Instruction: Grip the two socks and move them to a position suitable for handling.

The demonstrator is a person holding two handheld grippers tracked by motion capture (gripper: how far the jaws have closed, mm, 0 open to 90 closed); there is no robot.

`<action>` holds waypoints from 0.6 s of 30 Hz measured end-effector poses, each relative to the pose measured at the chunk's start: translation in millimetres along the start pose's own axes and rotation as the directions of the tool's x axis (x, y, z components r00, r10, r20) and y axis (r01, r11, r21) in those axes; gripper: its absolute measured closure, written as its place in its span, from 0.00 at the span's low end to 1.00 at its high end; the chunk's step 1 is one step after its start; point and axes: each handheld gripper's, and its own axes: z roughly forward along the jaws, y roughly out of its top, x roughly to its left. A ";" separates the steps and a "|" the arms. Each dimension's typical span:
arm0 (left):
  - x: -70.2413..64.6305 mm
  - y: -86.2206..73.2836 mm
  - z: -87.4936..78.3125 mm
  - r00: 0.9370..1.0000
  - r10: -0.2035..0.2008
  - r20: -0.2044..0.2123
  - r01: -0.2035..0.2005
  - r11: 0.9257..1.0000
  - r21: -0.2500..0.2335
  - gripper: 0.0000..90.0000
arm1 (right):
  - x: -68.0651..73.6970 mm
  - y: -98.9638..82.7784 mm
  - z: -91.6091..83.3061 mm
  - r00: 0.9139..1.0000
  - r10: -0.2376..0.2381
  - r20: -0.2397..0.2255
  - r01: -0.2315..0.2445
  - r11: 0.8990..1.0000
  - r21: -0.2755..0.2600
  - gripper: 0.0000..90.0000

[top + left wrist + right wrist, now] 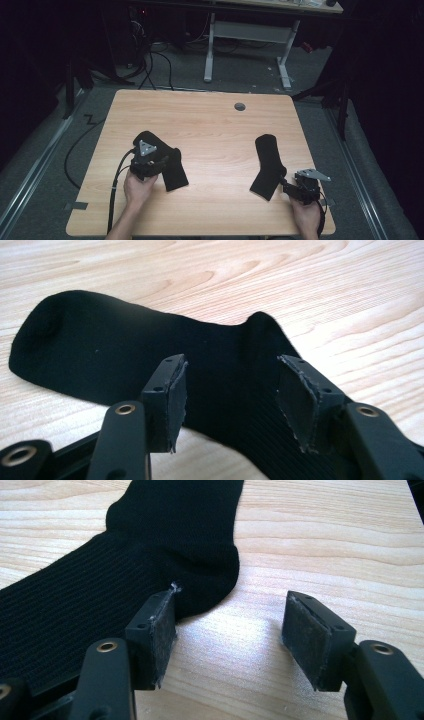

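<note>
Two black socks [268, 166] [165, 162] on one table [210, 125], left claw [232, 390] apparently wide over one, right claw [230, 635] wide, empty.

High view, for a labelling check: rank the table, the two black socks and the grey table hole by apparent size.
1. Table, largest.
2. Right sock and left sock: alike; the left hand's tool covers part of the left one, so unranked.
3. Grey hole, smallest.

High view looks down from the table's [200, 120] six o'clock edge toward twelve. Each gripper view skims close over the wood, sharing one sock [125, 355] [150, 545] apiece with it.
</note>
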 end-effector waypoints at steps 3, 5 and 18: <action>2.2 2.4 9.7 1.000 -0.001 0.001 0.001 0.999 0.043 0.49 | 0.0 -0.1 -0.1 1.000 0.000 -0.001 0.000 1.000 0.000 0.43; -0.7 2.4 14.7 1.000 0.017 0.002 -0.017 0.998 0.061 0.49 | 0.0 -0.1 -0.1 1.000 -0.001 -0.001 0.001 1.000 0.001 0.43; -8.1 -1.9 24.8 0.998 0.061 0.023 -0.064 0.993 0.104 0.62 | 0.3 -0.1 -0.1 1.000 -0.001 -0.003 0.001 1.000 0.000 0.43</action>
